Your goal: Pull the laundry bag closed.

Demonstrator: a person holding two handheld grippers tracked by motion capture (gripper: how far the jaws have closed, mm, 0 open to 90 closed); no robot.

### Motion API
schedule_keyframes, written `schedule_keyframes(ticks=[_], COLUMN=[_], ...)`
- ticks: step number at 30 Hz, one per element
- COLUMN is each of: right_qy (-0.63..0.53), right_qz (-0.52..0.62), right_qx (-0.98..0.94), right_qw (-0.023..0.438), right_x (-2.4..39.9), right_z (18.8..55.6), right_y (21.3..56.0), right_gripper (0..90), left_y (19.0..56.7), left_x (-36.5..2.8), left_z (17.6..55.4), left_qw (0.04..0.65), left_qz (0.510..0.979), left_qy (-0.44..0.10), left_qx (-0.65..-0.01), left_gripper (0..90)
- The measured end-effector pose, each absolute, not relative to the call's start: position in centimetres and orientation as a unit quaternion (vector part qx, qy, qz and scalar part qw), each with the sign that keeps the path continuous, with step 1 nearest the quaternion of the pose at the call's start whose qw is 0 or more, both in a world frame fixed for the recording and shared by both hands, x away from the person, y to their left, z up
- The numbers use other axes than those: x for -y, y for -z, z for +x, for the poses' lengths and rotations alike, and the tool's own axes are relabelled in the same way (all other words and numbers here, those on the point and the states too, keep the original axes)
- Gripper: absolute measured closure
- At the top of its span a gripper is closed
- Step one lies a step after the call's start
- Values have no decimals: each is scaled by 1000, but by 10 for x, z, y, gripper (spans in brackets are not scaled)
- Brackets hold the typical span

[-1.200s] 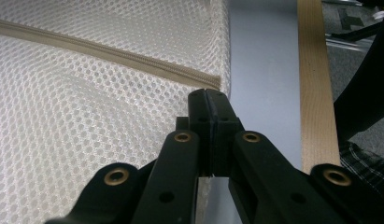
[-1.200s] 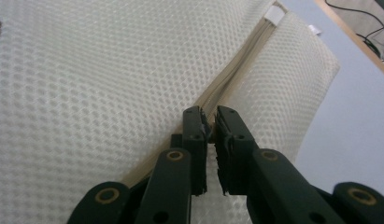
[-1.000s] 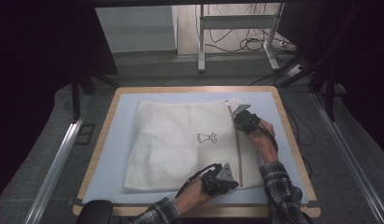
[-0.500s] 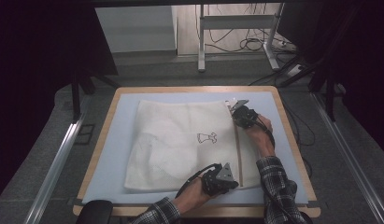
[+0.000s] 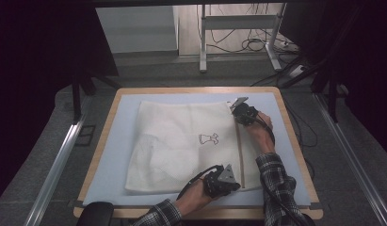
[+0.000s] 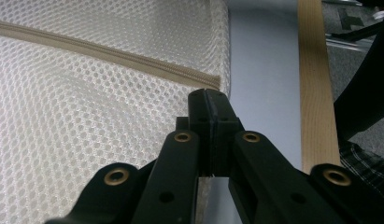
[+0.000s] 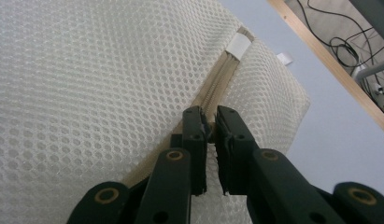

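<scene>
A large cream-white mesh laundry bag [image 5: 186,146] lies flat on the pale blue mat of the wood-rimmed counter [image 5: 285,127], with a beige zipper [image 5: 239,150] running along its right side from the near edge toward the far corner. The left gripper [image 5: 222,180] sits at the near end of that zipper; in the left gripper view its fingers [image 6: 199,116] are pressed fully together on the bag's edge, just beside the spot where the zipper tape [image 6: 110,51] ends, apparently pinching the fabric. That hold looks meant as an anchor, so the mesh stays taut and does not bunch up when the slider is pulled. The right gripper [image 5: 244,112] is near the far end of the zipper, close to the bag's far right corner; in the right gripper view its fingers [image 7: 194,126] are closed down to a thin gap right on the zipper line [image 7: 217,88], and seem to clamp the small pull tab, though the tab itself is too hidden between them to be sure. A white label [image 7: 238,45] marks the zipper's end just ahead, so the slide seems nearly complete.
</scene>
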State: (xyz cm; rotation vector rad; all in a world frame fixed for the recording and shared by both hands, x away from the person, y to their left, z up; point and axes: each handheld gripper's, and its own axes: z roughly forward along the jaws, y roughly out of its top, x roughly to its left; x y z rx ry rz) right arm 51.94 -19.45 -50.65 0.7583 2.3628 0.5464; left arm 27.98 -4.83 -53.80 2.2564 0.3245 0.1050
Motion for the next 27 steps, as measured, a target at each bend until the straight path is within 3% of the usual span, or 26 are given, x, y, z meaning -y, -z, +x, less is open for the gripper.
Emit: schedule_keyframes(ticks=[27], right_qy=[-199], right_qz=[278], right_qx=[-887], right_qw=[311], right_x=[188], right_z=[547], right_y=[509], right_gripper=[807], left_y=[538], left_x=[48], left_z=[280], left_qw=[417], left_qz=[899], left_qy=[-41], left_qx=[-130], left_gripper=[900])
